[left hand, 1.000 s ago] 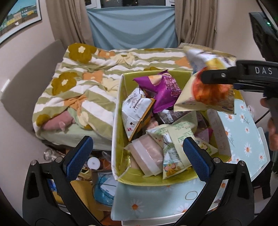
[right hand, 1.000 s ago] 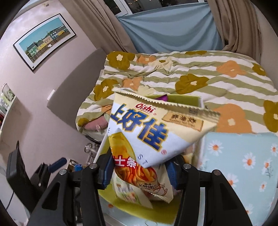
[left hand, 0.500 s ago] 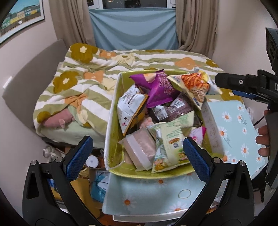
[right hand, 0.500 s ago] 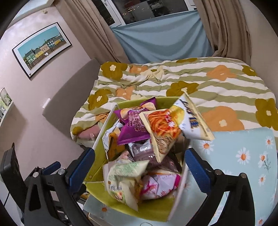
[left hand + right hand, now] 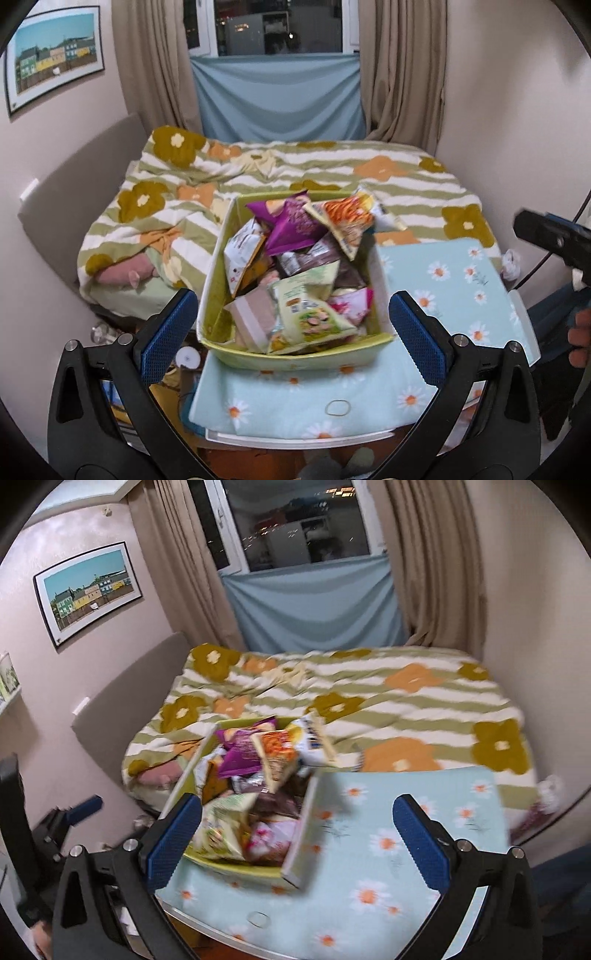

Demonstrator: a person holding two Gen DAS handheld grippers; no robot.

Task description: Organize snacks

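Observation:
A yellow-green box point(image 5: 218, 291) full of several snack bags stands on the daisy-print tablecloth point(image 5: 454, 280). An orange-and-white Oishi chip bag point(image 5: 345, 221) lies on top at the box's far right, beside a purple bag point(image 5: 291, 225); a green bag point(image 5: 306, 314) lies at the front. In the right wrist view the box point(image 5: 221, 864) and chip bag point(image 5: 277, 757) show left of centre. My left gripper point(image 5: 291, 332) is open and empty, near the box's front. My right gripper point(image 5: 299, 834) is open and empty, pulled back above the table.
A bed with a striped floral quilt point(image 5: 332, 173) lies behind the table. A rubber band point(image 5: 337, 407) lies on the cloth near the front edge. Clutter sits on the floor left of the table point(image 5: 184, 358). Curtains point(image 5: 402, 70) and walls close in the sides.
My right gripper opened and let go of the Oishi chip bag, which now lies on top of the box. Both grippers have drawn back and up from the box.

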